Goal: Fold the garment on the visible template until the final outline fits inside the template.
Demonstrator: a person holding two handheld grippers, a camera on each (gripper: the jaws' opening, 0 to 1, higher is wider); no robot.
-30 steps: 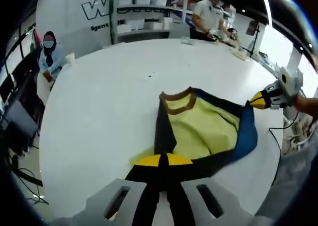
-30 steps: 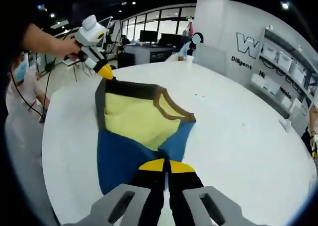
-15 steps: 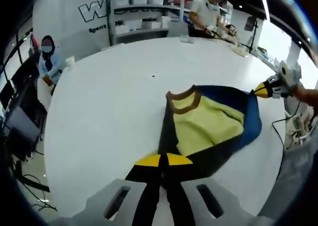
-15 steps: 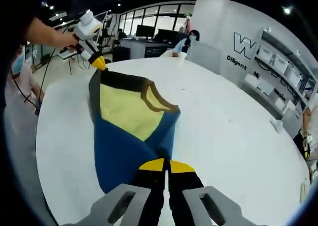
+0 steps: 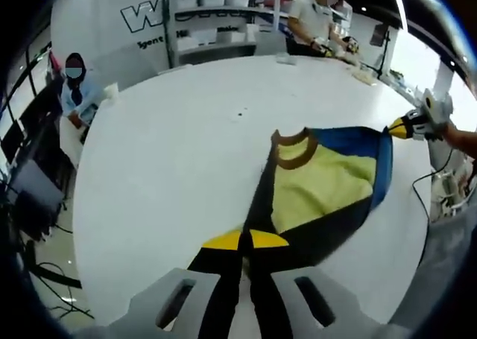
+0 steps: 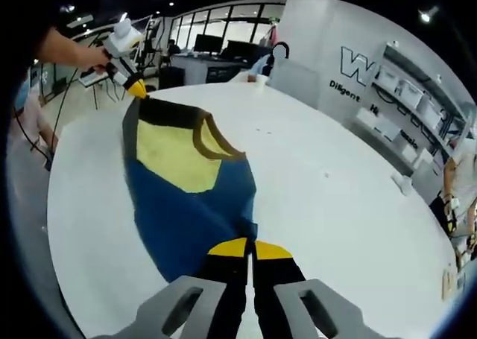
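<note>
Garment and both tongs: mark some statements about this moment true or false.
1. The garment is held by both tongs at once. True: the left tongs and right tongs are each shut on an edge.
2. The garment is plain red. False: it is blue, yellow and black with a brown collar.
3. It hangs stretched between the tongs over a white table. True.
4. The garment lies neatly folded into a small square. False: it is spread out, unfolded.
5. Seated person is beside the table. True.
</note>
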